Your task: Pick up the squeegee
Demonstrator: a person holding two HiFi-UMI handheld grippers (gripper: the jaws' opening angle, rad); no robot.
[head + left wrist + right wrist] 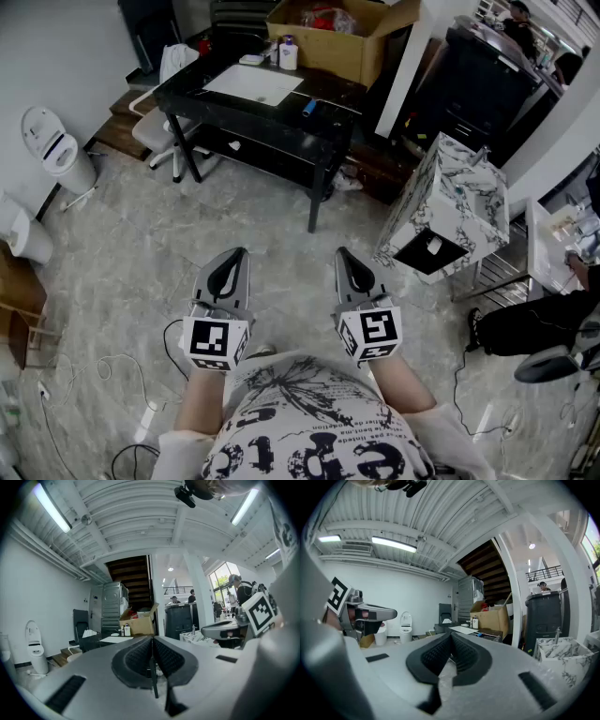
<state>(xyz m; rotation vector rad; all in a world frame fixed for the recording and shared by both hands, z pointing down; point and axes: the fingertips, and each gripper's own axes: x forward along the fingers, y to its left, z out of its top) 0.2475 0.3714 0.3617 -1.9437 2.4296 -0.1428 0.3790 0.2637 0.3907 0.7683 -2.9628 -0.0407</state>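
Both grippers are held level above the marble floor, side by side and close to the person's body. My left gripper (232,255) is shut, its ribbed pads (140,656) meeting with nothing between them. My right gripper (347,255) is shut too and holds nothing, its pads (461,654) pressed together. Ahead stands a black table (281,131) with a white sheet (253,84) and a small blue object (309,108) on it. I cannot make out a squeegee for certain in any view. Both grippers are well short of the table.
A cardboard box (342,37) and a white bottle (288,54) sit at the table's far end. A white chair (159,131) and a toilet (56,150) stand left. A marble sink cabinet (450,211) stands right. Cables (112,375) trail on the floor.
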